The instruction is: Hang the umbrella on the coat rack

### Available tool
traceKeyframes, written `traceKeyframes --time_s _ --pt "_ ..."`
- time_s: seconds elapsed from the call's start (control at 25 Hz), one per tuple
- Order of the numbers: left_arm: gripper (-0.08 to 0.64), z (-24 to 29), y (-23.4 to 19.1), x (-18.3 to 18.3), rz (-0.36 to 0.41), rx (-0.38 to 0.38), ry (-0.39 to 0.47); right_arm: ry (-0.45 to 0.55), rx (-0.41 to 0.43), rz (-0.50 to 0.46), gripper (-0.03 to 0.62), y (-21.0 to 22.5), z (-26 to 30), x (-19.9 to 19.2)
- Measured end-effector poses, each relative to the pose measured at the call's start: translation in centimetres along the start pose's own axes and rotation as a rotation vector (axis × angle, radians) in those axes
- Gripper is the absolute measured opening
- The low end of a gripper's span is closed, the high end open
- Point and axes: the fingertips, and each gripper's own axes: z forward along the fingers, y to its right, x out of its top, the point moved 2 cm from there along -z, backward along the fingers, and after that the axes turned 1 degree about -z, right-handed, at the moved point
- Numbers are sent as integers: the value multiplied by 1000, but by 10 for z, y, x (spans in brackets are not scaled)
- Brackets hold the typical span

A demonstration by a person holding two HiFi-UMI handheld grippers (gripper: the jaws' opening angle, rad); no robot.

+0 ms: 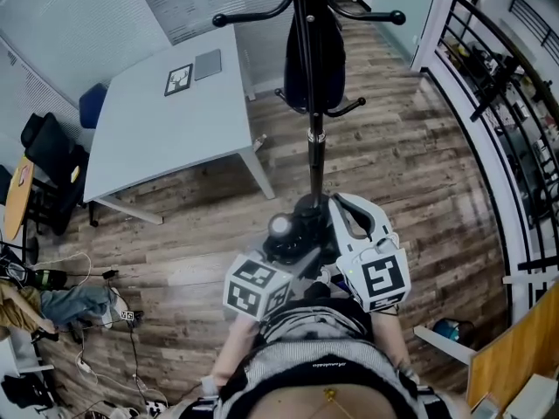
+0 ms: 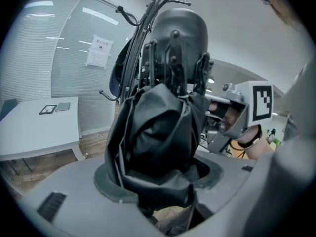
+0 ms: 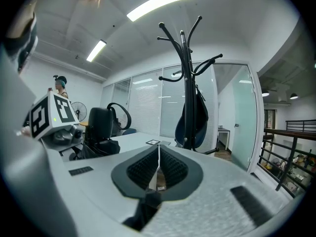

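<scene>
A folded black umbrella (image 2: 158,132) fills the middle of the left gripper view, and my left gripper (image 2: 158,177) is shut on its bunched fabric. In the head view the umbrella (image 1: 293,231) sits just ahead of the left gripper (image 1: 278,262), close to the foot of the black coat rack (image 1: 314,103). A dark blue bag (image 1: 313,68) hangs on the rack. My right gripper (image 3: 158,169) is shut with its ribbed pads together and nothing between them; the coat rack (image 3: 187,83) stands straight ahead of it. The same gripper (image 1: 349,221) is beside the umbrella on the right.
A grey table (image 1: 166,120) stands to the left of the rack, with a black office chair (image 1: 52,168) beyond it. A black railing (image 1: 515,147) runs along the right. Cables and clothes (image 1: 74,305) lie on the wooden floor at the left.
</scene>
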Motion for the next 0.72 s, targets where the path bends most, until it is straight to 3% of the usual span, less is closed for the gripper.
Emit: traceKeyframes --time_s 0.72 --pt "267 27 -7 9 -34 78 14 32 90 -36 11 25 22 -5"
